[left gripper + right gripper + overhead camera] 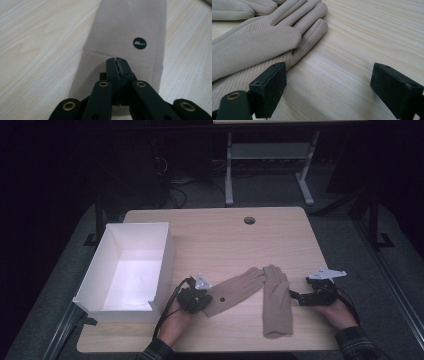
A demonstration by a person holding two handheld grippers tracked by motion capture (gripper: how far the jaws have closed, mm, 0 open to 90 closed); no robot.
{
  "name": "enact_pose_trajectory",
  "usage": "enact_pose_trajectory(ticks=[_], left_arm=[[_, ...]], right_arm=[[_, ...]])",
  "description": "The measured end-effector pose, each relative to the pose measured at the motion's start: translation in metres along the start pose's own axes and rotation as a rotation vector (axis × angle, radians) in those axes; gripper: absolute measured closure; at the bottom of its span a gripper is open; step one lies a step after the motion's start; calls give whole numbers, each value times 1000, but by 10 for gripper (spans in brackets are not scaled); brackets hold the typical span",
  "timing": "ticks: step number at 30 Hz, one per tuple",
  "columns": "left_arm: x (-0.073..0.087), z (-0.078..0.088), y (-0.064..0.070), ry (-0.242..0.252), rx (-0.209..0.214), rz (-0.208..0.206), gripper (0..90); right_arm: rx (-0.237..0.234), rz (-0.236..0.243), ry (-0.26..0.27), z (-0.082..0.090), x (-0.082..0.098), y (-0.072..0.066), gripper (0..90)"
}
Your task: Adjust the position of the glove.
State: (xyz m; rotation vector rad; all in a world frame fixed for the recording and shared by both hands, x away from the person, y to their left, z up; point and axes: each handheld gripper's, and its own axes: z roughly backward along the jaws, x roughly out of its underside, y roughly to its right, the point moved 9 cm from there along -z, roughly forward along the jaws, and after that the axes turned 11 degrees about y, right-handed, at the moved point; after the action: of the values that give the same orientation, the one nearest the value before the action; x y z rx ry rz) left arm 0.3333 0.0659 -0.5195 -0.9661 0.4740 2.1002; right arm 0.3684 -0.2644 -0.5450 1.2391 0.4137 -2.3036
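Note:
Two beige gloves lie on the wooden table (225,235), their fingertips meeting. The left glove (235,287) slants toward my left gripper (204,300). In the left gripper view the jaws (117,61) are pressed together over that glove's cuff (125,30), below a round black logo (139,43), with a thin pale strip of fabric between them. The right glove (276,302) lies straight, cuff toward the front edge. My right gripper (296,296) stands open just right of it; in its own view (329,75) the left jaw rests beside that glove (254,47) on bare wood.
A white open box (95,265) stands at the table's left side, close to my left hand. A round cable hole (249,220) sits near the far edge. Bare wood (367,37) stretches right of the gloves. A desk frame (230,170) stands behind the table.

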Motion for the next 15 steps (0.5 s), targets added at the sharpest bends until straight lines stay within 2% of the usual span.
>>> enact_pose_trajectory(ticks=[5, 6, 7, 9, 11, 15], left_arm=[[-21, -6, -2, 53, 38, -40, 726], [-24, -7, -2, 51, 53, -45, 699], [-29, -12, -1, 57, 86, -53, 628], [-32, -14, -1, 56, 100, -65, 601], [-38, -23, 1, 54, 133, -74, 515], [-42, -31, 3, 56, 156, -84, 477]], right_arm=[[1, 4, 3, 0, 0, 0, 127], [1, 4, 3, 0, 0, 0, 127], [1, 4, 3, 0, 0, 0, 127], [0, 5, 3, 0, 0, 0, 127], [0, 4, 3, 0, 0, 0, 127], [0, 4, 3, 0, 0, 0, 127]])
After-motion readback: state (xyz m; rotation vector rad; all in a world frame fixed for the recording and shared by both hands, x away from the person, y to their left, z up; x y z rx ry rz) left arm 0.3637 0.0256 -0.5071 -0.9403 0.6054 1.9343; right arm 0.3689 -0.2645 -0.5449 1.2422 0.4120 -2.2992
